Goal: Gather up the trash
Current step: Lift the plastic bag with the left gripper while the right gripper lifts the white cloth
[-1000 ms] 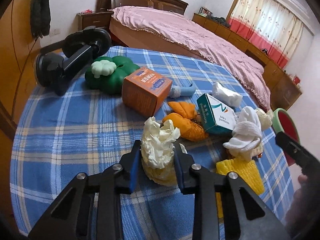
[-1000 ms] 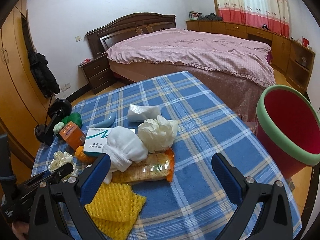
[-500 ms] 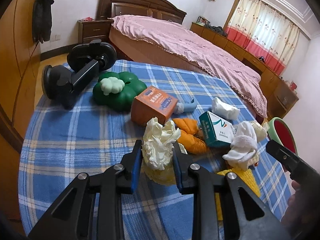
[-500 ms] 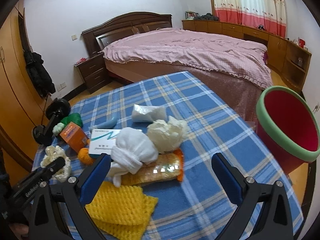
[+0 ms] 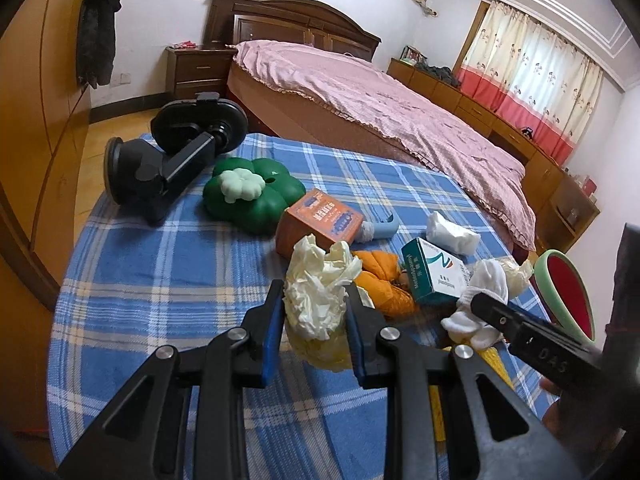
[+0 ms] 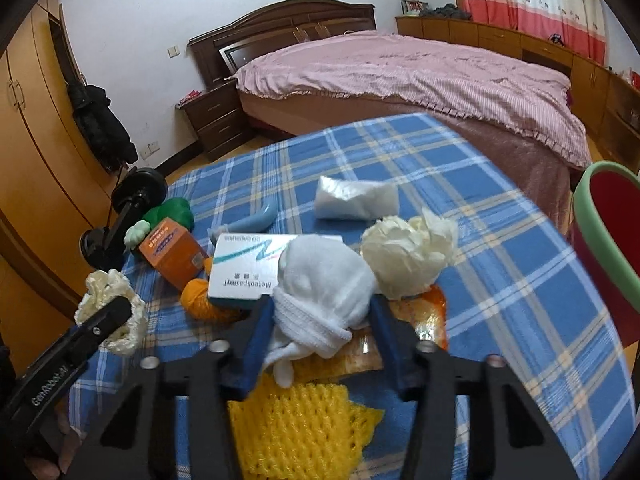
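Observation:
My left gripper (image 5: pixel 314 320) is shut on a crumpled cream paper wad (image 5: pixel 316 292) and holds it above the blue plaid table (image 5: pixel 160 264); the wad also shows at the left of the right wrist view (image 6: pixel 110 312). My right gripper (image 6: pixel 320 320) has its jaws on both sides of a white sock ball (image 6: pixel 320 276), which rests on a shiny snack wrapper (image 6: pixel 416 320) and yellow foam net (image 6: pixel 300 428). A second cream wad (image 6: pixel 404 256) lies just beyond. The red bin with a green rim (image 6: pixel 604 248) stands off the table's right edge.
On the table lie a white-green medicine box (image 6: pixel 248 272), an orange box (image 6: pixel 172 252), an orange peel (image 5: pixel 380 284), a clear plastic bag (image 6: pixel 356 200), a green clover-shaped toy (image 5: pixel 252 192), a blue handle (image 5: pixel 380 230) and a black suction phone mount (image 5: pixel 172 156). A pink bed (image 6: pixel 400 76) stands behind.
The left gripper has lifted the cream wad higher above the table. The right gripper has come forward and narrowed from wide open to bracketing the white sock ball.

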{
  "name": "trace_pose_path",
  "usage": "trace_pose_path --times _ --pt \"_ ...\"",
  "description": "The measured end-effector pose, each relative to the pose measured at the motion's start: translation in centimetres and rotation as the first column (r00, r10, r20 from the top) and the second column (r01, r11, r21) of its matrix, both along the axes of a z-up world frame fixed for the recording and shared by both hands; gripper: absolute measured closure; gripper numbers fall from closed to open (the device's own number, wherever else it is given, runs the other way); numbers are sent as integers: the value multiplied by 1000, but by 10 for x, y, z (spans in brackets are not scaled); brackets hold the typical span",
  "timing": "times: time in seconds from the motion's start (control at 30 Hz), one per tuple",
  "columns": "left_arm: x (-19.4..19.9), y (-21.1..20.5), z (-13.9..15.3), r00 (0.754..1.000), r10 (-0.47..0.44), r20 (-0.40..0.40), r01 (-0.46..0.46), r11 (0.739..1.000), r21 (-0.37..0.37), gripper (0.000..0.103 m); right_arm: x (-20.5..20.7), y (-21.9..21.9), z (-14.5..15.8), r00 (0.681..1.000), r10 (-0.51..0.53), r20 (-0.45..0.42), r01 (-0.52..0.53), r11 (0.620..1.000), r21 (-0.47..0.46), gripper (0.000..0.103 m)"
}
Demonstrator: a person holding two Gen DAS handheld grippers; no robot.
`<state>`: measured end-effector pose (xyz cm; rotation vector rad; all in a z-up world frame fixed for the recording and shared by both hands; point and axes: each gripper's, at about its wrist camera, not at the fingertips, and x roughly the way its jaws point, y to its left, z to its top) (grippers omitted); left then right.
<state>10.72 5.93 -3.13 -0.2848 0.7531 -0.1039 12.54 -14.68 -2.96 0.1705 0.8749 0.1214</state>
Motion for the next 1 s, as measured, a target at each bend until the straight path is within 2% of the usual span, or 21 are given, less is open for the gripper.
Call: trace_pose_path --times 0.17,0.23,0.6,1.0 --pt "-5 -2 6 1000 12 10 -12 1000 7 74 -5 -6 -1 1000 16 -10 -16 998 57 75" --pt "-9 -4 9 1000 9 15 -9 1000 4 74 -10 -9 2 1000 24 -3 -24 997 76 77" --pt "-28 -25 40 997 -30 68 30 1000 0 74 -50 -27 45 989 30 147 -44 995 93 77" --pt "-37 -80 72 981 -157 115 154 988 30 74 -82 -88 78 975 -65 214 38 991 128 77"
